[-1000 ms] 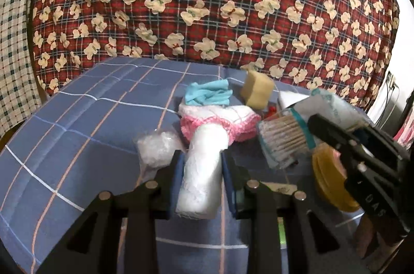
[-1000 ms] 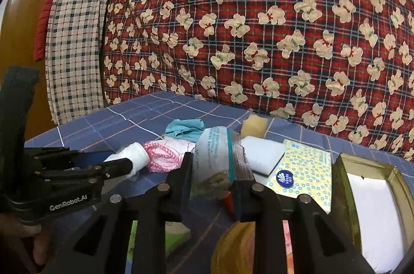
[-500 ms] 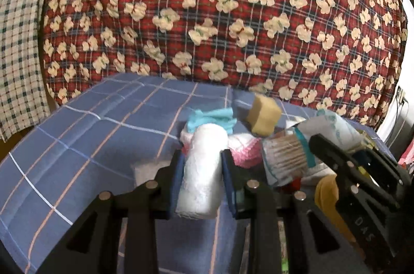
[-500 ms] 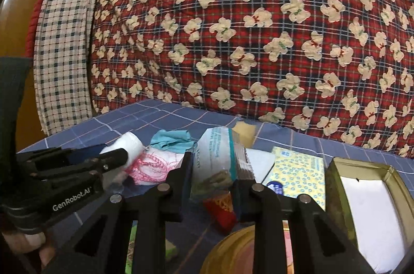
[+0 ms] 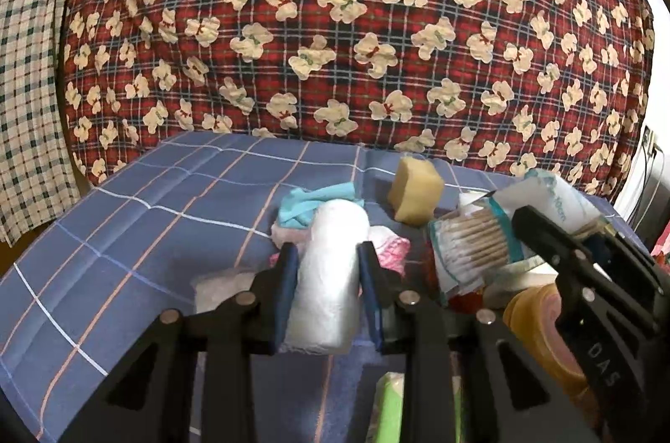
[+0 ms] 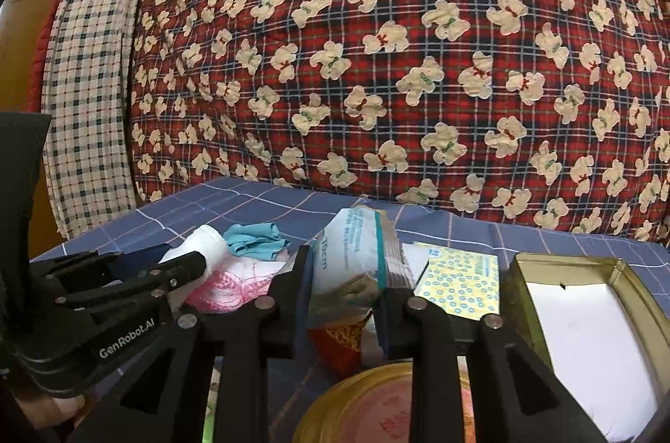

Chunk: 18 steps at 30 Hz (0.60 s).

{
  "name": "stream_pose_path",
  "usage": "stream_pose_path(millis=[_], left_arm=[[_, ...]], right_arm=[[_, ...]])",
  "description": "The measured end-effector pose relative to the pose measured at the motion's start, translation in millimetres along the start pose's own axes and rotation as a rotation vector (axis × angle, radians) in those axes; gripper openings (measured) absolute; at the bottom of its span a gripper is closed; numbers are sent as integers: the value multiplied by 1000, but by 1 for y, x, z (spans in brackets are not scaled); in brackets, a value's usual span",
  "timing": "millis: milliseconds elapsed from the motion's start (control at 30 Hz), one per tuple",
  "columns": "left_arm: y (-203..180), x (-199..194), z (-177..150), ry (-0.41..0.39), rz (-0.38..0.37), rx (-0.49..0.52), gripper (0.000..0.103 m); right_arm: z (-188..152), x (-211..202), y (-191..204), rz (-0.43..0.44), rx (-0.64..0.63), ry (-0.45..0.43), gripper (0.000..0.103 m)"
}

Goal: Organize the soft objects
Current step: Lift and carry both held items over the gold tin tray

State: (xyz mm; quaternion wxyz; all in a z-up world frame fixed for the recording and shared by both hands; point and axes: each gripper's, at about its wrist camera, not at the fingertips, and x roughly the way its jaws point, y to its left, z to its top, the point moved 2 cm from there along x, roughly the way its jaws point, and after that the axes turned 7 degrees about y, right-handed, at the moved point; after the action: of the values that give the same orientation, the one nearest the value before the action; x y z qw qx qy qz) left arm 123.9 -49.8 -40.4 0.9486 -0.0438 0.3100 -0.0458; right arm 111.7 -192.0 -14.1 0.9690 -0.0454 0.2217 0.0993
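The left gripper (image 5: 326,267) points forward and a little downward over the blue checked bedsheet (image 5: 138,217), and its jaws pinch a white plastic-wrapped roll (image 5: 331,275) from both sides, so that the roll stands up between them and leans away from the camera. The right gripper (image 6: 345,275) is just beside it, also tilted slightly down, and its jaws are pressed on a pack of cotton swabs (image 6: 356,254) (the swab sticks show through the clear end in the left view). Both packs look lifted above the sheet. At the lower left of the right view I see part of the person's hand (image 6: 46,407) under the left tool. Under the two grippers lie a teal cloth (image 5: 312,202), a pink and white cloth (image 6: 234,286) and a yellow sponge (image 5: 414,194). More to the right are a yellow patterned packet (image 6: 460,282), an open tin box (image 6: 519,292) and a round gold lid (image 6: 372,405). A red plaid quilt (image 6: 377,66) rises behind.
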Motion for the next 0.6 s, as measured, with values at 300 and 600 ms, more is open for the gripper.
stream_pose_path(millis=[300,600], left_arm=[[-12,-10,-1,-55,27,52,28],[-29,-16,-2,-93,1,105,28]], right_arm=[[2,-11,-18,-23,61,-51,28],[2,-22,-27,-82,75,-86,28]])
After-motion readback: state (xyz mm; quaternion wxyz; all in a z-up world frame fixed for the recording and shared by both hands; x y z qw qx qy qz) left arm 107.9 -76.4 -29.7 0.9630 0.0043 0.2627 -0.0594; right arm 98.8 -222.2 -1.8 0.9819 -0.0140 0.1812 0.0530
